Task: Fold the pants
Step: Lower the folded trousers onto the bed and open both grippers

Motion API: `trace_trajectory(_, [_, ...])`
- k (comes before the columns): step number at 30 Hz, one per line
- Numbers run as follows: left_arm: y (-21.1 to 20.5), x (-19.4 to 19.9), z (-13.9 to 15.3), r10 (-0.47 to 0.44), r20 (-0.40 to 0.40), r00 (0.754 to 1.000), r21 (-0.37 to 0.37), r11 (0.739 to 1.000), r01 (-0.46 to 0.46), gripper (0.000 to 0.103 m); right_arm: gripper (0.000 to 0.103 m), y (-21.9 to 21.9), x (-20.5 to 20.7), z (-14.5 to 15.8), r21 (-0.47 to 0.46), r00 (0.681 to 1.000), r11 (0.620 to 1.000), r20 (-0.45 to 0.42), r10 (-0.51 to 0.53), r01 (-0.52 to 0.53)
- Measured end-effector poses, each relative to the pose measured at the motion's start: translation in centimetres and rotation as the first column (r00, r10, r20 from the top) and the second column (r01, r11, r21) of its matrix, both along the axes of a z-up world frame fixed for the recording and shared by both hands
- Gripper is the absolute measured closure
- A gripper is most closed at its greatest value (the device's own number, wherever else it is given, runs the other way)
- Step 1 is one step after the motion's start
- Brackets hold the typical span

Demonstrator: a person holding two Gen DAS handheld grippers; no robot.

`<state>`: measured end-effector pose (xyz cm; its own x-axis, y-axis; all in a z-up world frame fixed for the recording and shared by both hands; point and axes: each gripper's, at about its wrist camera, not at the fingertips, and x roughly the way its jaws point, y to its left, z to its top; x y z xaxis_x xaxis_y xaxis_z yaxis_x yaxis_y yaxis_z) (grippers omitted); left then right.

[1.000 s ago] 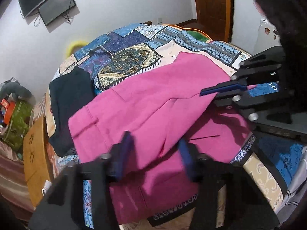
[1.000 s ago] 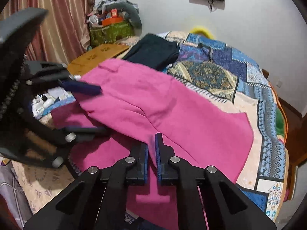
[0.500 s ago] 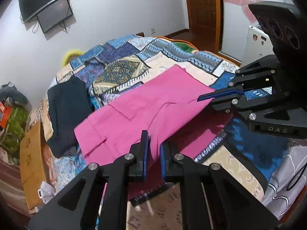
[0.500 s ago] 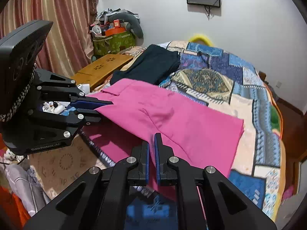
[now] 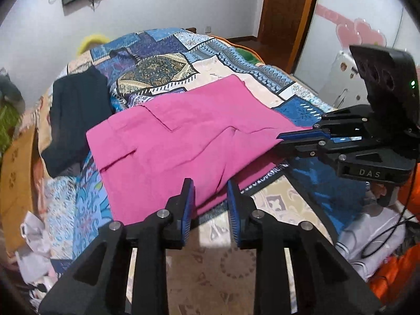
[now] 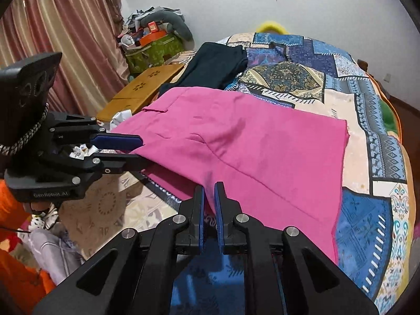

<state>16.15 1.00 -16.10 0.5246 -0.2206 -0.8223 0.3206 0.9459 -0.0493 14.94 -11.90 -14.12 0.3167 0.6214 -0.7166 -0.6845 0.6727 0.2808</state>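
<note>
The pink pants [image 5: 189, 136] lie folded over on the patchwork bedspread [image 5: 162, 60], near the bed's front edge. My left gripper [image 5: 210, 197] is open, its fingers astride the near edge of the pants without pinching them. It also shows in the right wrist view [image 6: 136, 149] with jaws apart at the cloth's left edge. My right gripper [image 6: 208, 197] is shut on the near edge of the pink pants [image 6: 249, 152]. It appears in the left wrist view [image 5: 283, 139], clamped on the cloth's right edge.
A dark folded garment [image 5: 76, 115] lies on the bed beyond the pants. A wooden board [image 6: 144, 86] and a cluttered green box [image 6: 155, 50] stand at the bed's side by the curtains. Clothes and cables lie on the floor [image 5: 372, 239].
The pants were pulled toward the bed's front edge and laid flatter. My left gripper shut on the cloth half a second ago and has now opened. My right gripper stays shut on the pants.
</note>
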Motion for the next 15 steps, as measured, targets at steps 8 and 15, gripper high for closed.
trace_trajectory(8, [2.8, 0.0, 2.8, 0.093, 0.059, 0.994, -0.075, 0.993, -0.088, 0.077, 0.082, -1.0, -0.2, 2.4, 0.099, 0.999, 0.995, 0.016, -0.034, 0.032])
trace_trajectory(15, [4.4, 3.0, 3.2, 0.174, 0.046, 0.984, -0.141, 0.976, -0.166, 0.066, 0.069, -0.2, 2.4, 2.3, 0.170, 0.995, 0.981, -0.051, -0.090, 0.097])
